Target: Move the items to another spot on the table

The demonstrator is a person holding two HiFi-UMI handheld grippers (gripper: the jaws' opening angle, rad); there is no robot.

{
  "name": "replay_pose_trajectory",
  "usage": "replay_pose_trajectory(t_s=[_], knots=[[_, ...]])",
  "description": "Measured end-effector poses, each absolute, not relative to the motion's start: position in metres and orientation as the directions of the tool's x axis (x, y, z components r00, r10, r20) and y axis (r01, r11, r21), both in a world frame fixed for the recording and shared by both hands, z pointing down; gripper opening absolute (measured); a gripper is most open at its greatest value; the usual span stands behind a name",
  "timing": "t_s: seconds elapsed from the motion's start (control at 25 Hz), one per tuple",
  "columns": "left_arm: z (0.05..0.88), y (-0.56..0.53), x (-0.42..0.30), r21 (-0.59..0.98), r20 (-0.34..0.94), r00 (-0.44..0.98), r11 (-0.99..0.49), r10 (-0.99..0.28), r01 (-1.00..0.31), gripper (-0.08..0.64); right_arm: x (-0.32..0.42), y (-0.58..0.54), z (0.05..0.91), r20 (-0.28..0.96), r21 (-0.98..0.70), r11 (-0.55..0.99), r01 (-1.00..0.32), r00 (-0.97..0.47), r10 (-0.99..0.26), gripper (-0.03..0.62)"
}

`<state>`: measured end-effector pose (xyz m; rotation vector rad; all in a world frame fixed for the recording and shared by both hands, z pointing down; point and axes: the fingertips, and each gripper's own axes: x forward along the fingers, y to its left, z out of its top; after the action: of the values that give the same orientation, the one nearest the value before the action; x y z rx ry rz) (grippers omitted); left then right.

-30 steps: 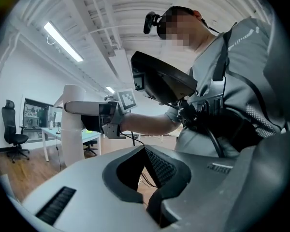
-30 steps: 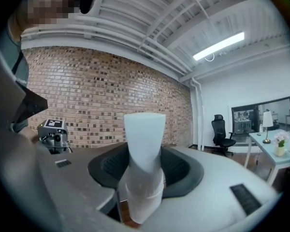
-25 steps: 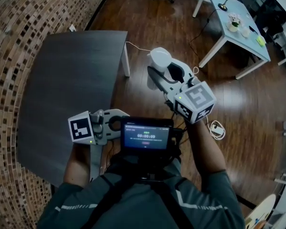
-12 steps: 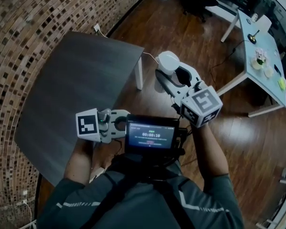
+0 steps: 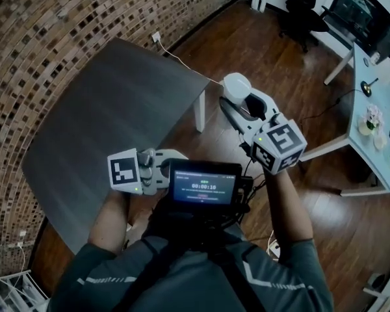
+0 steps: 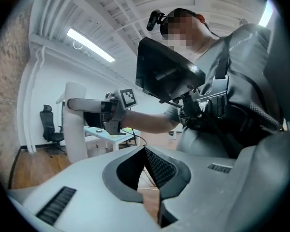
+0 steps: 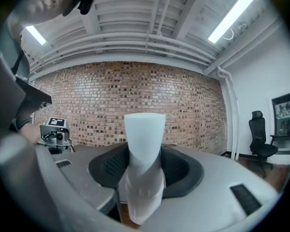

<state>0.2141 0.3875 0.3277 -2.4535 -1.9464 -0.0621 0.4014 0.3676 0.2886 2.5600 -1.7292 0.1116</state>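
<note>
A tall white twisted cup (image 5: 234, 87) stands upright between the jaws of my right gripper (image 5: 238, 97), which is shut on it, over the wooden floor just right of the dark grey table (image 5: 117, 116). The right gripper view has the cup (image 7: 144, 163) filling the middle, with both pads against its sides. My left gripper (image 5: 164, 169) is held close to the body at the table's near corner, pointing toward the right hand. Its pads (image 6: 157, 166) meet at the tips with nothing between them. The left gripper view also catches the cup (image 6: 76, 124).
A phone (image 5: 203, 184) is mounted at the chest between the grippers. The table's white leg (image 5: 199, 116) stands near the right gripper. A brick wall (image 5: 65, 25) runs behind the table. A white desk (image 5: 377, 109) and a black office chair (image 5: 305, 5) stand at the right.
The whole view has swung: the table has shifted toward the middle and the white desk further right. Both grippers moved along with the body, and the cup stays in the right gripper.
</note>
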Motion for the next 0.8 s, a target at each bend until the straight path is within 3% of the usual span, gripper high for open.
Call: replay_pose_trajectory(t_s=[0.12,0.36,0.64,0.8], knots=[[0.329,0.360,0.244,-0.016,0.040,0.407,-0.407,0.912,0.913,0.003,0.418,0.356,0.288,0.080,-0.010,-0.351,-0.936,0.349,-0.934,0.201],[0.311,0.265,0.304,-0.066,-0.089,0.740,-0.745,0.667,0.663,0.003,0.458,0.319,0.289,0.083,0.001,-0.319,-0.948,0.318,-0.944,0.201],[0.277,0.163,0.356,-0.115,-0.189,0.930,-0.948,0.315,0.298,0.003,0.498,0.252,0.286,0.098,0.012,-0.262,-0.965,0.262,-0.960,0.201],[0.245,0.095,0.370,-0.129,-0.298,0.952,-0.991,0.069,0.031,0.003,0.519,0.212,0.288,0.097,0.009,-0.233,-0.972,0.233,-0.968,0.201]])
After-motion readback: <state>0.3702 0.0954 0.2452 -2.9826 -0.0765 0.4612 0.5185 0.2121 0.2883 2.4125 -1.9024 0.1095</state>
